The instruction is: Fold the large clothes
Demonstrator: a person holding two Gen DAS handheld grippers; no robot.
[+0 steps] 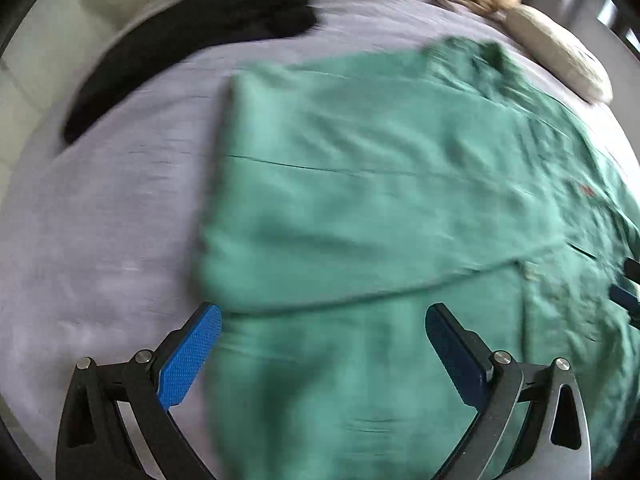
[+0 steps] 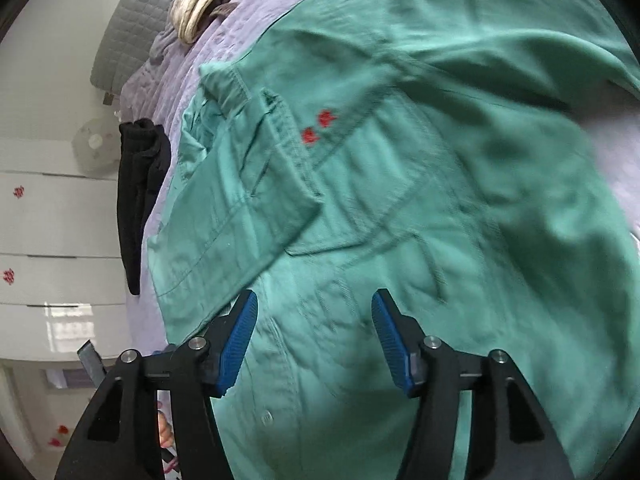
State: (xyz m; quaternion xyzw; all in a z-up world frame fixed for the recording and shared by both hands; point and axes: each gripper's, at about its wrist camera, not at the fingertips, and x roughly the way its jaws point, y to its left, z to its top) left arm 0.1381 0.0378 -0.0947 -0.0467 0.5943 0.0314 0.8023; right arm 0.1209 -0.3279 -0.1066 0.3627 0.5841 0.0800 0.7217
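My left gripper (image 1: 323, 314) is spread, empty, over the green shirt (image 1: 380, 184) at lower frame. My right gripper (image 2: 315, 302) too, nothing pinched.

The green shirt (image 1: 360, 208) is smeared by motion in the left wrist view, and its seams and small red mark cannot be read. Its right side and lower part run off the picture's edge there. The black garment (image 1: 192, 40), up and left of the shirt, is a blurred shape of unclear kind. In the right wrist view the shirt (image 2: 400, 200) is softened right of its red embroidery (image 2: 319, 128), which stays illegible; the bed (image 2: 168, 112) under the shirt is mostly covered.
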